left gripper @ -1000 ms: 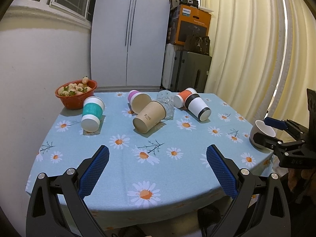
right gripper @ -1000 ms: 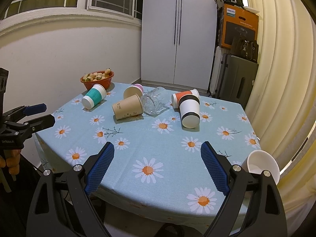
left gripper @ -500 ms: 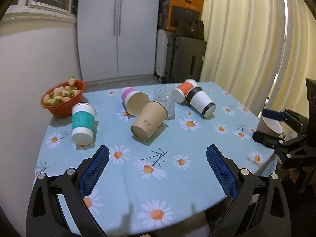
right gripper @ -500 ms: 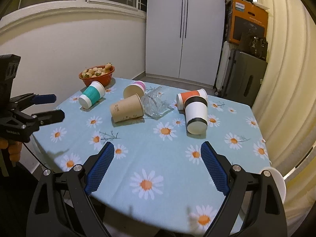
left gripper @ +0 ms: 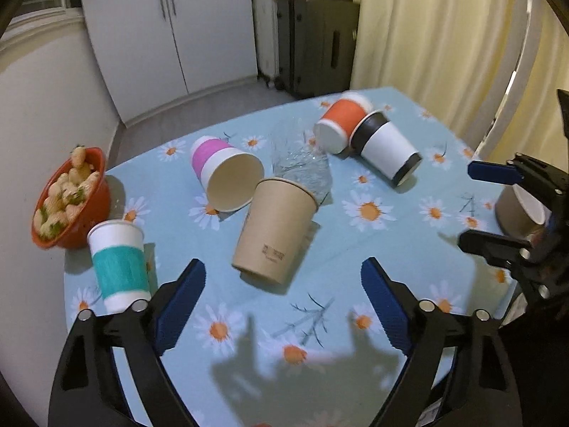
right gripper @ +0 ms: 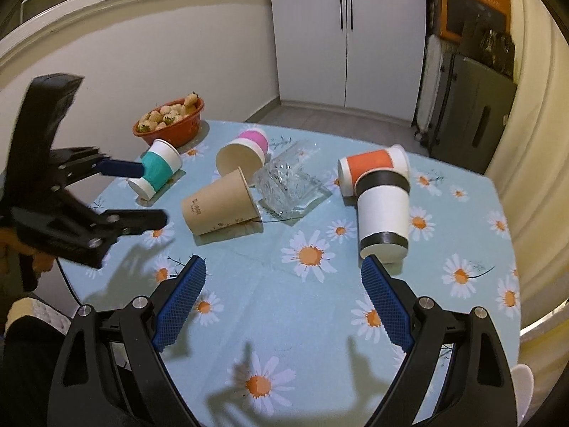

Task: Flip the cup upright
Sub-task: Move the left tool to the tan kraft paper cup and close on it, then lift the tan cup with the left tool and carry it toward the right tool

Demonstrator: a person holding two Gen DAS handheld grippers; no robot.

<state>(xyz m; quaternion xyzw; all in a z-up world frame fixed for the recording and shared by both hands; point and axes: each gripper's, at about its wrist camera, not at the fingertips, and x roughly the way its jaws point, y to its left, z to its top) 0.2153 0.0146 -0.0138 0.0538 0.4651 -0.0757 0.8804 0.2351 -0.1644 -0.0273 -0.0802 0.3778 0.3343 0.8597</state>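
On the daisy-print tablecloth (left gripper: 391, 245), from left to right, lie the teal cup (left gripper: 119, 261), pink cup (left gripper: 227, 174), brown cup (left gripper: 275, 229), a tipped glass (left gripper: 302, 163), and orange (left gripper: 341, 121) and black-banded (left gripper: 387, 149) cups, all on their sides, while the left gripper (left gripper: 282, 304) and right gripper (right gripper: 282, 302) hover above with fingers spread, empty.

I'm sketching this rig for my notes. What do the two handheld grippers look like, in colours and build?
Both look alike. The left gripper and the right gripper each have a matte black, angular frame with triangular cut-outs and silver round bolts at the joints. Each finger ends in a blue, finely ribbed pad. No cables or markings show. Little of the person's hands or sleeves can be made out.
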